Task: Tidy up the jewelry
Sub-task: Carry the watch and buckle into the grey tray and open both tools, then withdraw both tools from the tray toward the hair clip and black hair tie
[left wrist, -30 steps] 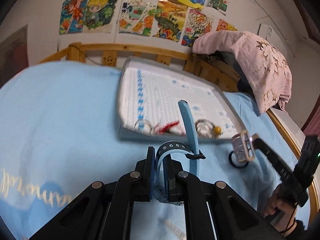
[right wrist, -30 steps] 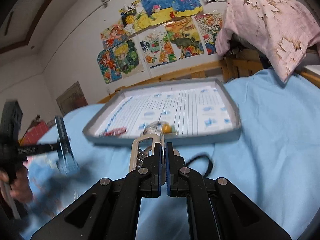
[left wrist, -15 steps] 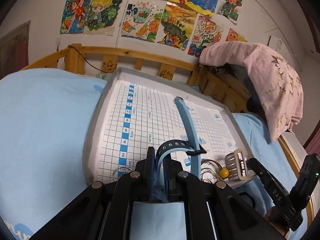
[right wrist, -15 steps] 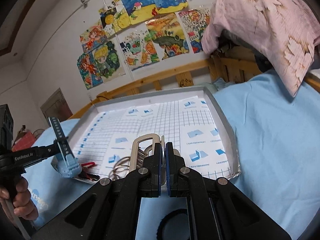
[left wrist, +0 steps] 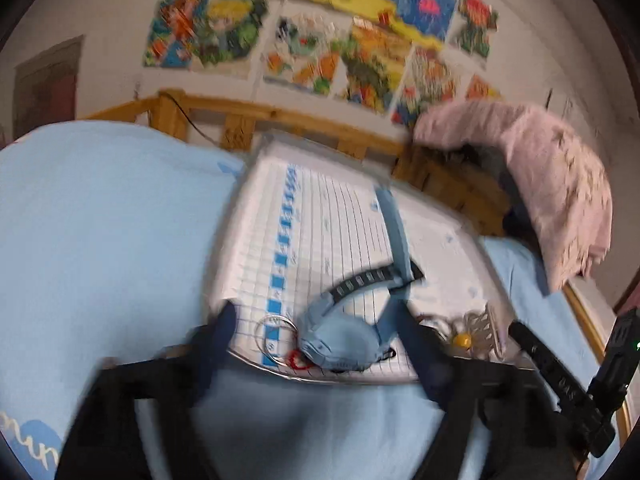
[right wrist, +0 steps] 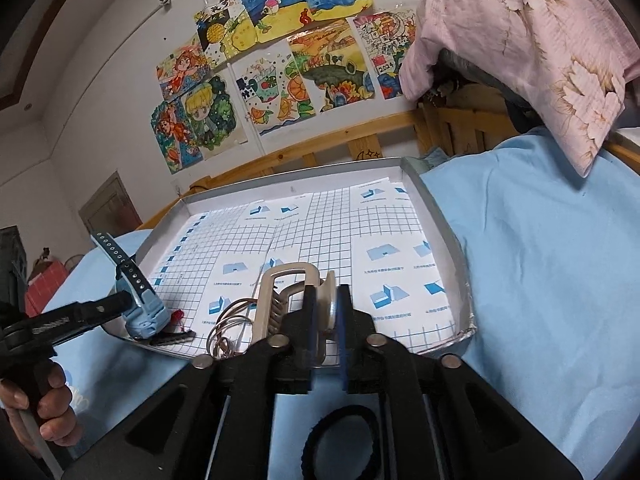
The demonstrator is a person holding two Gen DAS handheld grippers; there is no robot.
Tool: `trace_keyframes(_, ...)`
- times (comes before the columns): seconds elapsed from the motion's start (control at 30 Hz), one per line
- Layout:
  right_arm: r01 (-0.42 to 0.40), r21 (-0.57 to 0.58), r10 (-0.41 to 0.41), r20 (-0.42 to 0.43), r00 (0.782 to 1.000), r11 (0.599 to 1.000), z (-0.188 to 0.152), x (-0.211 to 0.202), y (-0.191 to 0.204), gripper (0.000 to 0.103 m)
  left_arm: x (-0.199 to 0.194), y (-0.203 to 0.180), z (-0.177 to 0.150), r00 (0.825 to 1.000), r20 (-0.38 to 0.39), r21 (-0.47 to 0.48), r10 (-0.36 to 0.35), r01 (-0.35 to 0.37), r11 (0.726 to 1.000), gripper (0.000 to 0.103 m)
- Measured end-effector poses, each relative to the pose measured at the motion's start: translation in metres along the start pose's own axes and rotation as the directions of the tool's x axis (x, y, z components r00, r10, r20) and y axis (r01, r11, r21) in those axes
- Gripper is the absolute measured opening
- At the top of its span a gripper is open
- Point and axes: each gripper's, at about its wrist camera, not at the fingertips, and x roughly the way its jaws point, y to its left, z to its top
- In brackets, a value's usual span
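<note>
A grey tray [left wrist: 230,240] lined with grid paper lies on the blue bed. My left gripper [left wrist: 320,328] is opening wide. The light-blue watch [left wrist: 340,340] lies free between its fingers [left wrist: 224,328] on the tray's near edge, strap pointing up. Beside the watch are metal rings [left wrist: 276,334] and a small red piece [left wrist: 298,360]. At the near rim of the tray [right wrist: 440,220], my right gripper [right wrist: 325,296] is opening slightly. The cream hair clip [right wrist: 280,292] stands between its pads, which still touch it. The watch [right wrist: 140,312] sits at the left gripper's tip [right wrist: 116,304].
A black hair tie [right wrist: 340,440] lies on the blue sheet [right wrist: 540,280] under my right gripper. A hand [right wrist: 40,400] holds the left gripper's handle. A wooden bed rail [right wrist: 340,140] and a pink pillow [right wrist: 520,48] stand behind the tray. Most of the grid paper is bare.
Both grippers came forward over the tray's near edge. The left jaws sprang open and let go of the watch, which now lies on the tray. The right jaws parted a little.
</note>
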Motion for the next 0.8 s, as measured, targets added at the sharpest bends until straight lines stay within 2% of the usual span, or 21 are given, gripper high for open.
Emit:
trace_keyframes(0.03, 0.003, 0.0, -0.003, 0.003, 1.0, 1.0, 0.0, -0.002, 0.0, 0.029, -0.006, 0.0, -0.001, 1.0, 0.025, -0.002, 0.001, -0.001, 1.0, 0.085)
trace_keyframes(0.07, 0.004, -0.001, -0.004, 0.01, 1.0, 1.0, 0.0, -0.004, 0.0, 0.033, -0.009, 0.0, -0.001, 1.0, 0.025, 0.003, -0.001, 0.001, 1.0, 0.085)
trace_keyframes(0.17, -0.001, -0.008, 0.002, 0.023, 1.0, 1.0, 0.0, -0.014, 0.002, 0.038, -0.018, -0.003, -0.002, 0.999, 0.032, 0.015, -0.008, 0.008, 1.0, 0.09)
trace_keyframes(0.27, -0.005, -0.015, 0.006, 0.049, 0.999, 1.0, 0.0, -0.031, 0.006, 0.055, -0.041, -0.005, -0.007, 0.994, 0.11, 0.015, -0.008, 0.007, 1.0, 0.103)
trace_keyframes(0.33, -0.01, -0.024, 0.011, 0.079, 0.997, 1.0, -0.002, -0.048, 0.008, 0.07, -0.058, -0.007, -0.011, 0.985, 0.169, 0.029, -0.017, 0.012, 1.0, 0.103)
trace_keyframes(0.53, -0.007, -0.06, 0.019, 0.196, 0.98, 0.998, -0.01, -0.11, 0.025, 0.101, -0.113, -0.017, -0.027, 0.961, 0.275, 0.109, -0.027, -0.003, 0.994, 0.103)
trace_keyframes(0.63, -0.036, -0.066, 0.051, 0.253, 0.966, 0.997, -0.02, -0.146, 0.034, 0.101, -0.141, -0.016, -0.038, 0.947, 0.318, 0.123, -0.04, 0.001, 0.992, 0.103)
trace_keyframes(0.8, -0.041, -0.105, 0.07, 0.296, 0.953, 0.994, -0.042, -0.193, 0.051, 0.101, -0.176, -0.008, -0.062, 0.946, 0.322, 0.12, -0.045, 0.007, 0.993, 0.103)
